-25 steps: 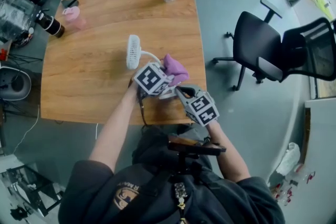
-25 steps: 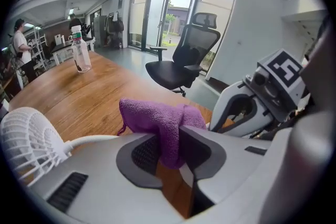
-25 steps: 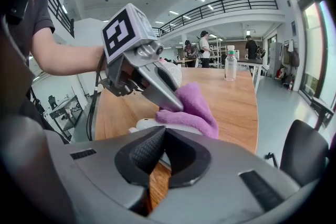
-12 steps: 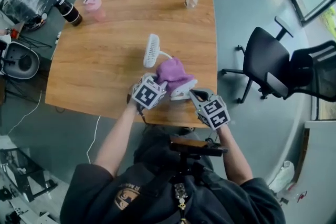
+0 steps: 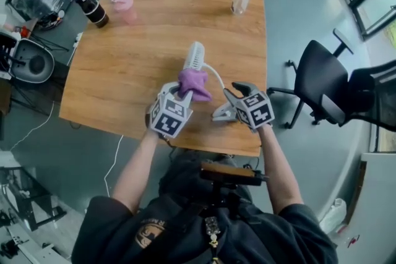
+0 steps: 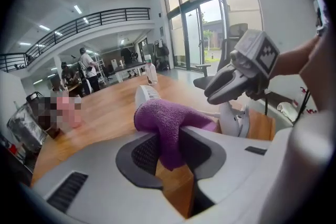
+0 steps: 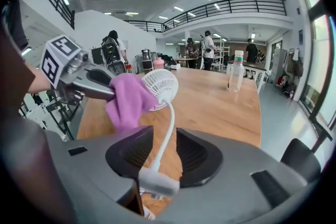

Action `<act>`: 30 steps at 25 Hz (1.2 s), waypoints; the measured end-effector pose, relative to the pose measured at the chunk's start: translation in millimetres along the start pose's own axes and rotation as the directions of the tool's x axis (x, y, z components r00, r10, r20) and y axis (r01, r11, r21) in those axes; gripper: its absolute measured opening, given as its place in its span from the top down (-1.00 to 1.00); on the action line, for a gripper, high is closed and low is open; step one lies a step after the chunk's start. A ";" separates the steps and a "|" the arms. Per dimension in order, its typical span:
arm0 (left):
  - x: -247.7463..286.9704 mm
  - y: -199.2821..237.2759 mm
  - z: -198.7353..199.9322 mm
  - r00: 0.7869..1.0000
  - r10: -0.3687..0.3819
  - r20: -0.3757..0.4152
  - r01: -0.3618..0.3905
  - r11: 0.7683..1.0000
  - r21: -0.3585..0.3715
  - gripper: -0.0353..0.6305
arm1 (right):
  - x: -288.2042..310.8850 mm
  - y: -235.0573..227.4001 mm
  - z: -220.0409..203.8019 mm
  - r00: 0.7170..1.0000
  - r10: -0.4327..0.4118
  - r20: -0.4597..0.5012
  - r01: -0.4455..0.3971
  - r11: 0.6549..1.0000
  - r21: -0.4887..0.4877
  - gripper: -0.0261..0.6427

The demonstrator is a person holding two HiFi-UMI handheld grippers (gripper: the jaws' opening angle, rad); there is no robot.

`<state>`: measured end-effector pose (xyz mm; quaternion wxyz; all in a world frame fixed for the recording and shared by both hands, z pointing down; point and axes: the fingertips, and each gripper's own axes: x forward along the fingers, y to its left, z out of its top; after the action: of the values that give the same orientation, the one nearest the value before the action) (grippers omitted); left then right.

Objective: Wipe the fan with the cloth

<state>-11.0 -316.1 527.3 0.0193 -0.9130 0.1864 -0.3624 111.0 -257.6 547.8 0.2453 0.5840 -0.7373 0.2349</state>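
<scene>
Small white clip fan (image 5: 195,57), upright on the worktop (image 5: 124,71): right gripper (image 5: 228,102) jaws, just opening, stand parted around its gooseneck stem without pressing; left gripper (image 5: 180,93) jaws clench the purple cloth (image 5: 193,83) beside the fan head, so wiping looks about to begin.

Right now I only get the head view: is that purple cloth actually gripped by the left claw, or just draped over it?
Observer: Gripped. The left gripper view shows the left claw shut on the purple cloth, which bulges out ahead of it.
Operator: And the right claw, is it holding the fan?
Observer: No. The right gripper view shows the right claw has just been opening. The thin neck of the fan runs between its jaws, which stand apart on either side and do not press it.
</scene>
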 end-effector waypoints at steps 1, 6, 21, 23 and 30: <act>-2.0 4.0 4.1 1.000 0.018 0.010 -0.018 1.000 0.012 0.61 | 10.4 -4.2 -1.4 1.000 -0.005 -0.027 0.005 1.000 0.001 0.46; 8.0 16.0 21.5 0.998 0.067 0.005 -0.068 0.991 0.115 0.61 | 46.0 -11.7 -16.4 0.987 0.000 -0.161 0.000 1.000 -0.001 0.46; 41.9 29.6 72.2 0.997 0.061 -0.052 -0.050 0.980 0.195 0.61 | 52.8 4.5 -19.4 0.994 0.019 -0.107 -0.027 0.996 -0.079 0.73; 46.1 29.0 83.0 0.997 0.056 -0.057 -0.042 0.976 0.216 0.61 | 52.0 1.7 -21.9 0.995 -0.001 -0.101 -0.007 0.996 -0.083 0.73; 64.1 33.6 122.7 0.997 0.065 -0.047 -0.051 0.966 0.252 0.61 | 49.6 7.2 -22.1 0.996 0.014 -0.094 -0.024 0.995 -0.098 0.73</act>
<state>102.9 -382.2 473.1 0.1399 -0.8871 0.1662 -0.4073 96.1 -279.0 595.9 0.3058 0.5525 -0.7414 0.2271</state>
